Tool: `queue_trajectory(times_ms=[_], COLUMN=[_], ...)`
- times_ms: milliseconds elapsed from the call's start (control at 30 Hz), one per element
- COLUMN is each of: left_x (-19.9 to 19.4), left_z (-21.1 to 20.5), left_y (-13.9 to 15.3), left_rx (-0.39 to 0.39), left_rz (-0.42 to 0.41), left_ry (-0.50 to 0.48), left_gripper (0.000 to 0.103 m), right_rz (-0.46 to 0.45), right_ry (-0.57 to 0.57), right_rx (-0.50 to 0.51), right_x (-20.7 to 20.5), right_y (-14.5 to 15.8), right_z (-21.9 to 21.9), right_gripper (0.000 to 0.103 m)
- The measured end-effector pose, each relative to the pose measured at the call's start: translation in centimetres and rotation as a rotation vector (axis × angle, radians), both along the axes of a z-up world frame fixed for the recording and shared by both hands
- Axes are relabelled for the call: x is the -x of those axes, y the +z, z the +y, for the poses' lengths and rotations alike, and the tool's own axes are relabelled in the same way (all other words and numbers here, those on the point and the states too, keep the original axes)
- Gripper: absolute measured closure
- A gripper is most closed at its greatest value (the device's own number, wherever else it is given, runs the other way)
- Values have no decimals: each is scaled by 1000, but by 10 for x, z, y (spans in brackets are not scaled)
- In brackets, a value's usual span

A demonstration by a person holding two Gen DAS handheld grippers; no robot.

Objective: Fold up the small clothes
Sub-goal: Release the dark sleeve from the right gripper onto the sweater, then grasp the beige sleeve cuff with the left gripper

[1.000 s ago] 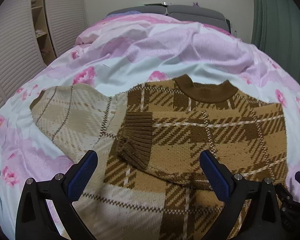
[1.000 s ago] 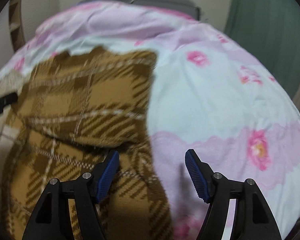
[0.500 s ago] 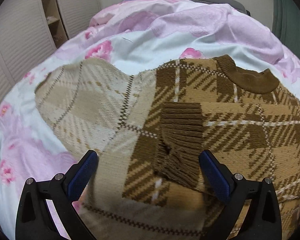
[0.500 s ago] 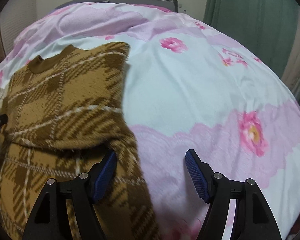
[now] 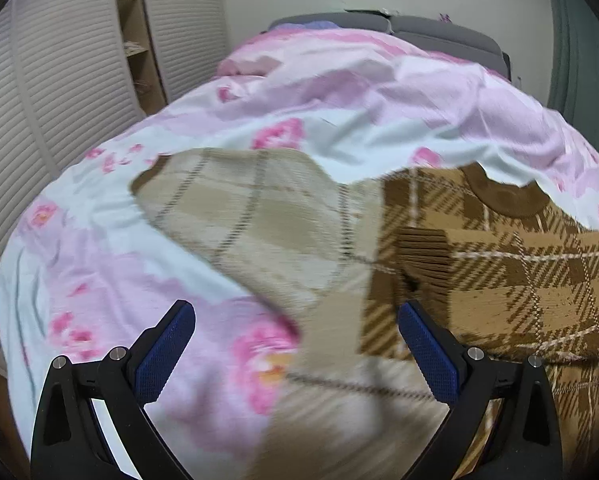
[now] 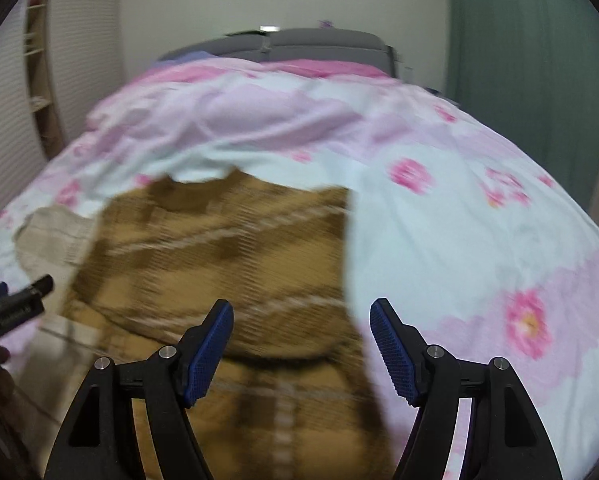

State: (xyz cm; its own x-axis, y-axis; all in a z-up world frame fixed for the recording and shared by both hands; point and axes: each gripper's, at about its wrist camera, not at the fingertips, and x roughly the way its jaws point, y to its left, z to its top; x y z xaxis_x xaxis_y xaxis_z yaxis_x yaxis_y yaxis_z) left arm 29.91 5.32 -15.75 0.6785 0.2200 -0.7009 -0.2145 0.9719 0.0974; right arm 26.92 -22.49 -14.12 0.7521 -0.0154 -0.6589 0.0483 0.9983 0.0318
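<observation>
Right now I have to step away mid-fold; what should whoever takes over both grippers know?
Left hand-held gripper: open, empty, over the sweater's pale sleeve.
Right hand-held gripper: open, empty, over the brown plaid sweater, near its right edge.
The sweater lies on the floral bedspread.
Done: one sleeve is folded in, its ribbed cuff on the chest.
Left: fold the pale sleeve in, then the body.

A knitted sweater [image 5: 499, 264] in brown and tan plaid with thin white lines and a solid dark brown collar shows a paler beige reverse on its sleeve [image 5: 251, 216]; the quilt cover [image 6: 439, 216] is pale blue and lilac with pink flowers
</observation>
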Motion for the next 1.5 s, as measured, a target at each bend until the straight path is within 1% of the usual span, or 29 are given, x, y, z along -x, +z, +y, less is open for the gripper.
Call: queue_trajectory(times_ms=[100, 133, 167, 200, 267, 333, 500, 533, 567, 600, 667, 800, 867, 900, 933, 967, 1000, 1033, 1067, 1100, 1200, 1267, 1333, 1433, 1500], left_x=[14, 18, 23, 27, 34, 39, 48, 49, 49, 50, 51, 51, 53, 54, 55, 57, 58, 60, 61, 62, 66, 68, 71, 71, 67], left_z=[25, 32, 42, 48, 62, 75, 99, 102, 105, 109, 112, 116, 116, 117, 119, 122, 126, 130, 136, 144, 166, 187, 213, 257, 285], left_y=[7, 8, 10, 10, 10, 8, 6, 5, 5, 4, 3, 1, 1, 1, 1, 2, 3, 4, 5, 6, 11, 15, 20, 23, 23], left_rx=[19, 23, 25, 26, 29, 39, 54, 61, 67, 74, 82, 100, 96, 94, 93, 94, 96, 100, 108, 116, 123, 127, 139, 173, 220], left_rz=[-10, -13, -16, -18, -16, -8, -3, -2, -2, -3, -5, -2, -1, -1, -2, -6, -11, -14, -18, -25, -43, -57, -78, -114, -145], left_ry=[31, 40, 52, 61, 81, 93, 116, 119, 123, 128, 131, 132, 128, 127, 128, 131, 137, 145, 153, 165, 200, 234, 273, 329, 339], left_gripper=[0, 0, 0, 0, 0, 0, 0, 0, 0, 0, 0, 0, 0, 0, 0, 0, 0, 0, 0, 0, 0, 0, 0, 0, 0], right_rz=[-11, -8, 0, 11, 45, 79, 159, 178, 194, 202, 192, 167, 172, 195, 208, 204, 191, 170, 128, 97, 33, 6, -2, -12, -27], right_ry=[112, 144, 181, 212, 266, 291, 334, 342, 352, 363, 360, 371, 367, 363, 356, 353, 350, 346, 348, 360, 447, 490, 531, 580, 593], right_rx=[-18, -15, -14, -17, -29, -16, 29, 49, 59, 62, 68, 43, 79, 83, 73, 62, 58, 58, 71, 88, 129, 147, 152, 162, 181], right_x=[-17, -23, -30, -37, -52, -66, -90, -92, -94, -95, -95, -95, -96, -99, -100, -99, -98, -95, -90, -86, -80, -79, -81, -85, -85], right_y=[5, 5, 4, 2, -4, -13, -44, -51, -56, -60, -60, -50, -52, -55, -57, -55, -51, -46, -37, -29, -7, 3, 10, 15, 15], right_z=[47, 62, 81, 96, 124, 152, 191, 197, 201, 204, 207, 214, 220, 221, 221, 220, 221, 222, 227, 234, 268, 293, 325, 375, 404], right_gripper=[34, 38, 47, 51, 66, 70, 70, 78, 87, 92, 95, 96, 95, 94, 92, 85, 81, 74, 70, 70, 66, 62, 62, 62, 62])
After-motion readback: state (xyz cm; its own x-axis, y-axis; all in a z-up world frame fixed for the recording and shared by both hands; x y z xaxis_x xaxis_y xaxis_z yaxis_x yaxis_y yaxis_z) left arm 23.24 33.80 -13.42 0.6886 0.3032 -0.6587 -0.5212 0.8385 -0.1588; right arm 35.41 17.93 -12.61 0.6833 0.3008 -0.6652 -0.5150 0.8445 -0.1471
